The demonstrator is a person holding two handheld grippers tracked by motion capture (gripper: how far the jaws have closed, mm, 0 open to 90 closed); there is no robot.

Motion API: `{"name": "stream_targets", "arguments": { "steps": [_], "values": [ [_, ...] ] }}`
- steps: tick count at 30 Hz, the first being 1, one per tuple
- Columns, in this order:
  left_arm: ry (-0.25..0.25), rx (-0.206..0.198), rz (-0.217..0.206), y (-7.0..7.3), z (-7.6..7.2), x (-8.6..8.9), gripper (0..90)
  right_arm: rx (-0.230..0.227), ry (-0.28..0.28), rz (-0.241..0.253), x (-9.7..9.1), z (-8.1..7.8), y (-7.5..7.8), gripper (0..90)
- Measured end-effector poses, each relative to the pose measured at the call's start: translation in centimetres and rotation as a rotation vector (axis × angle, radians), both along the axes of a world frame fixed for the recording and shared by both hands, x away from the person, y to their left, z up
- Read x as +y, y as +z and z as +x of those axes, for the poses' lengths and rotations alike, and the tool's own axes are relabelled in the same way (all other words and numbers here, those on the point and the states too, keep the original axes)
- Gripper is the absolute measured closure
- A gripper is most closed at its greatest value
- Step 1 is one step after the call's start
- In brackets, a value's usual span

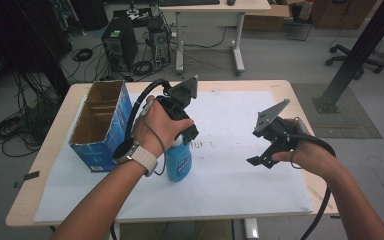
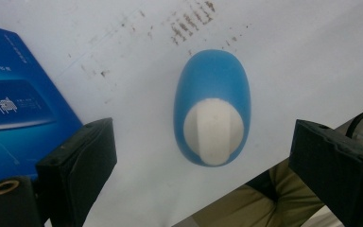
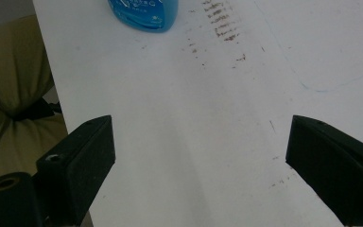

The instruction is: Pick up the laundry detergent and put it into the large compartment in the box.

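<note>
- Landmark was the blue bottle (image 1: 179, 162), upright on the white sheet (image 1: 240, 185) covering the table (image 1: 55, 135).
- Left gripper (image 1: 187, 131) hung right above the bottle, pointed down at it; the person's left hand (image 1: 157, 127) wrapped the handle.
- In the left gripper view the bottle (image 2: 212, 108) sat between the two black jaws, seen from the top, white cap (image 2: 212, 131) facing the camera. Jaws were spread wide, clear gap on each side, not touching the bottle.
- Blue cardboard box (image 1: 100, 125) stood just left of the bottle, open top, dividers inside; the gap between them couldn't be made out in the high view. Box's blue side (image 2: 14, 109) showed at left in the left gripper view.
- Right gripper (image 1: 260, 159) was well to the right of the bottle, above bare sheet, held by the right hand (image 1: 305, 150).
- Right gripper view: jaws wide apart, nothing between them, only sheet (image 3: 198, 142) with brown smudges; the bottle's base (image 3: 142, 13) showed at the top edge, well apart from the jaws.
- Brown smudge marks (image 1: 200, 145) lay on the sheet just right of the bottle.
</note>
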State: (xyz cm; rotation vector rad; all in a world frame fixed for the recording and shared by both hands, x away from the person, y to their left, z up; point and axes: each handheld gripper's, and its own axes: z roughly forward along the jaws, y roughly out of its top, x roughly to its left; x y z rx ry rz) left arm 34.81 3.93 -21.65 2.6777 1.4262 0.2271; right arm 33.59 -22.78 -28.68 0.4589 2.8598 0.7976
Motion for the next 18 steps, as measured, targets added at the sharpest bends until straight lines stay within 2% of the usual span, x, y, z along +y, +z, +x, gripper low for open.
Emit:
{"name": "stream_targets", "arguments": {
  "steps": [18],
  "values": [
    [0.015, 0.018, -0.032, -1.9, 0.3, 0.0, 7.7, 0.008, 0.0, -0.006, 0.2, 0.1, -0.5, 9.0]
  ]
}}
